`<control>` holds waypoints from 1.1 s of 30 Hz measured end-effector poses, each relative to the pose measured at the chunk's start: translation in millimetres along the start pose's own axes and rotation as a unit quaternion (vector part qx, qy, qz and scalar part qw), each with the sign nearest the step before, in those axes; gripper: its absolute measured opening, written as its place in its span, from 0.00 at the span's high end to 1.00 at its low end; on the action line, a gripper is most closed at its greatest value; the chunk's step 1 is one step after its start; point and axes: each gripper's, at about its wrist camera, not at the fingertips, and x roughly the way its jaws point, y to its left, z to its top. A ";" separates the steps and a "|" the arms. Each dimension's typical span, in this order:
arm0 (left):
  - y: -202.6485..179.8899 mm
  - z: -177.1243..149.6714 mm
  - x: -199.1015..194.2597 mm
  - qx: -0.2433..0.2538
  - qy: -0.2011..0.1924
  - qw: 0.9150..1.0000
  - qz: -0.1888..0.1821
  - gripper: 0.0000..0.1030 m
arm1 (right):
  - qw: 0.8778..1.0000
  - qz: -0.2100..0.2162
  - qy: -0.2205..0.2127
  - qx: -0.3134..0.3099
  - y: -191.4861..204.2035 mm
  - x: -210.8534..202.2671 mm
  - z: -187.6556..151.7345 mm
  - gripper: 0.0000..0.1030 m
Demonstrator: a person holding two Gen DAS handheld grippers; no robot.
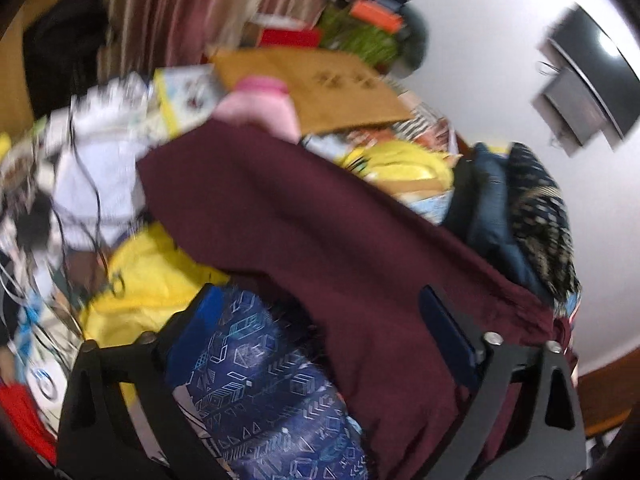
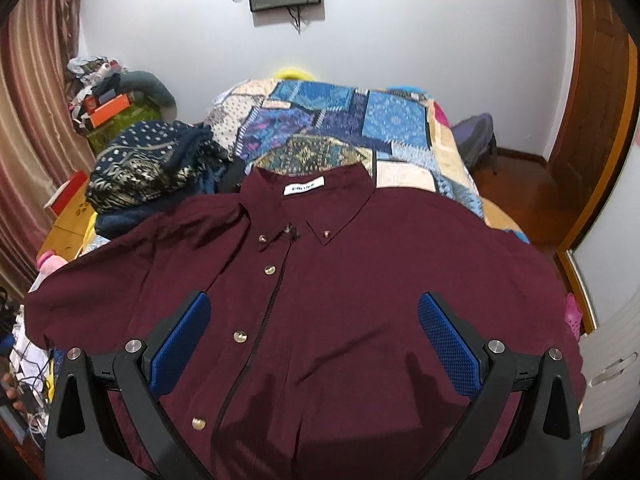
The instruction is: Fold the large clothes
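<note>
Two blue-padded fingers of the left gripper (image 1: 320,340) stand spread wide and tilted, maroon shirt (image 1: 320,216) fabric draped between them without being pinched; that view is blurred. From the right wrist, the right gripper (image 2: 314,336) hovers spread over the shirt (image 2: 360,280), which lies flat, collar at 12 o'clock, its white label (image 2: 303,188) unreadable.

A lived-in home bedroom

A bed under a patchwork quilt (image 2: 340,128), striped curtains (image 2: 32,120) and piled clothes (image 2: 152,160) showed it.
</note>
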 end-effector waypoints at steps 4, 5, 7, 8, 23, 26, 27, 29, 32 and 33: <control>30.2 1.5 40.5 -0.072 0.059 0.995 -0.033 0.14 | 1.000 0.000 0.017 0.003 0.5 16.2 3.3 0.00; 34.1 1.8 47.6 -0.080 0.069 0.994 -0.040 0.14 | 1.000 0.000 0.023 0.004 0.4 20.8 3.9 0.00; 41.4 1.5 64.3 -0.096 0.089 0.990 -0.055 0.14 | 1.000 0.001 0.029 0.006 0.2 29.0 6.0 0.00; 43.9 1.1 70.2 -0.105 0.095 0.988 -0.056 0.14 | 0.999 0.001 0.034 0.006 -0.2 32.7 7.3 0.00; 63.4 23.0 124.6 -0.143 0.064 0.987 -0.036 0.54 | 0.998 0.001 0.062 0.008 -2.6 53.5 6.4 0.00; 45.2 29.2 112.6 -0.098 0.034 0.995 -0.014 0.70 | 0.998 0.002 0.061 0.005 -4.1 50.4 6.4 0.00; 33.1 32.0 105.4 -0.069 0.023 0.997 0.001 0.77 | 0.998 0.005 0.061 0.005 -4.9 48.7 6.4 0.00; 16.2 38.7 91.8 -0.026 -0.002 0.999 0.022 0.89 | 0.998 0.008 0.058 0.006 -5.3 45.2 6.3 0.00; -15.2 53.6 67.4 0.018 -0.041 0.999 0.021 0.91 | 0.999 0.013 0.050 0.008 -7.9 38.1 6.6 0.00; -25.4 57.4 59.8 0.028 -0.052 0.998 0.019 0.93 | 0.999 0.015 0.048 0.009 -8.2 36.3 6.5 0.00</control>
